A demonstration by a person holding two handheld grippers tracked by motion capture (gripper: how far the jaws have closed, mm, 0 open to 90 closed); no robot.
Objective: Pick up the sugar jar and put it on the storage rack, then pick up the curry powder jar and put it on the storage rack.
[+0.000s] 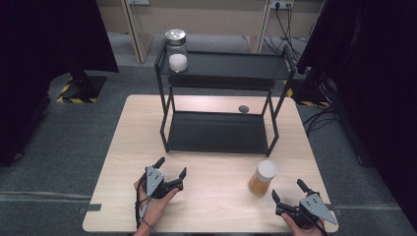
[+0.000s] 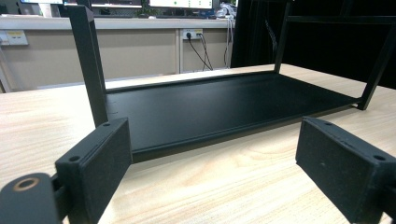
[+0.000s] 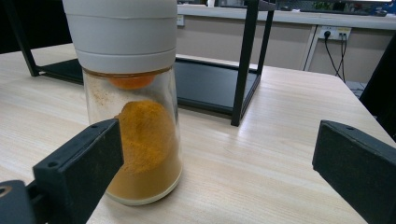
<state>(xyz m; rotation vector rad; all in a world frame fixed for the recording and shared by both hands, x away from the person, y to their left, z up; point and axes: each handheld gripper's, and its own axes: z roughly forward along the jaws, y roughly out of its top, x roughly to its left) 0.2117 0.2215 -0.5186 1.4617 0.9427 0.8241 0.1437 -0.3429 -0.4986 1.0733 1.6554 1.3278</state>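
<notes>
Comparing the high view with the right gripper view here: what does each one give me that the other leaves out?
High view alone: the jar of white powder on the rack's top shelf, and the left gripper, open.
Right gripper view alone: orange powder clinging inside the spice jar under its lid.
Both: that jar standing on the table, the black rack, the open right gripper.
</notes>
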